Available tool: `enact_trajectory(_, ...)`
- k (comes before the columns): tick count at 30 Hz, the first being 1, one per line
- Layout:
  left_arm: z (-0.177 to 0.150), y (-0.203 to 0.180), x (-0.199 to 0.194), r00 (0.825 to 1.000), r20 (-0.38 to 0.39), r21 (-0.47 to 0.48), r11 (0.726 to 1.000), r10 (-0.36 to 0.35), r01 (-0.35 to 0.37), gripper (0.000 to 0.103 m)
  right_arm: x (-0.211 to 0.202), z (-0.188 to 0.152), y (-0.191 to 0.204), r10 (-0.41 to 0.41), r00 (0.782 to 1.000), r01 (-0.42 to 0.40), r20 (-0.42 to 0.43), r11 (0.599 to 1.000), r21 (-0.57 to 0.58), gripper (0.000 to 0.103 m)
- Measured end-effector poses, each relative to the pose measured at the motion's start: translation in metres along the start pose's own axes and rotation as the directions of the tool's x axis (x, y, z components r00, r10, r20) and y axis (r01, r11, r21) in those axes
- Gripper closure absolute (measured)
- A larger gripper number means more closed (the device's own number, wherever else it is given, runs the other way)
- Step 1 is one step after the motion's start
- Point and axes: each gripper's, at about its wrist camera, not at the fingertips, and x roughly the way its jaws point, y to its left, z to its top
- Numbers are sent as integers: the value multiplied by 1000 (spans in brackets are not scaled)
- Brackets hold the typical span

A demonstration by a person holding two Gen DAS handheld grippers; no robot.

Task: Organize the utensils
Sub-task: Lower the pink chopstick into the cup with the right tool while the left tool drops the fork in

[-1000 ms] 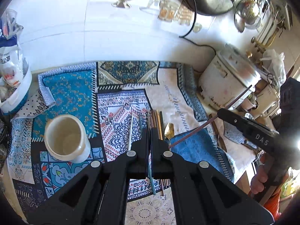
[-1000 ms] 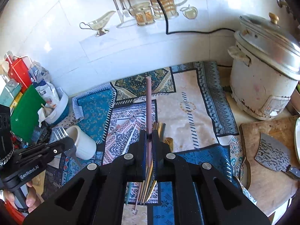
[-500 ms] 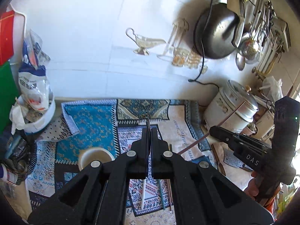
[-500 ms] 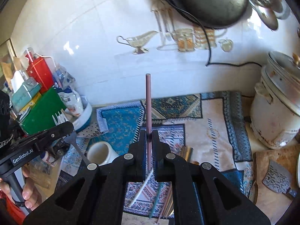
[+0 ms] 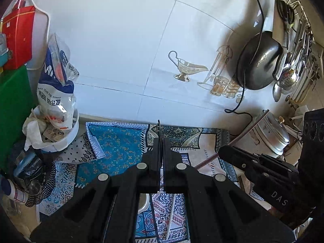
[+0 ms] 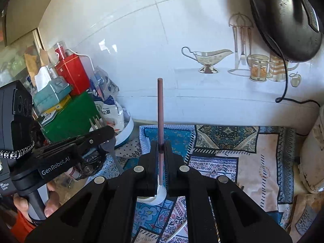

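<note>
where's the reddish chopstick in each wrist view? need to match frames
Left wrist: the reddish chopstick runs diagonally at right, clamped in the right gripper.
Right wrist: it stands upright at centre, rising from between this gripper's fingers.
Shared landmark: the gravy-boat picture on the wall tile.

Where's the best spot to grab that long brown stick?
Grab the brown chopstick low on its shaft, from the sides, as the right gripper does now. It is long, thin and standing upright, so jaws squeezing across its narrow width down low likely keep it from tipping.
</note>
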Motion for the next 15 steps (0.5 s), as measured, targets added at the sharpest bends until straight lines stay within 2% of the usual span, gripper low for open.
enact_trajectory(9, -12, 30, 47, 995, -88, -69, 996, 42, -48, 103, 54, -10, 1, 63, 990, -63, -128, 998, -1, 98)
enact_trajectory(15, -29, 44, 76, 981, -180, -92, 992, 74, -92, 103, 90, -25, -1, 84, 966, -85, -243, 996, 6, 98)
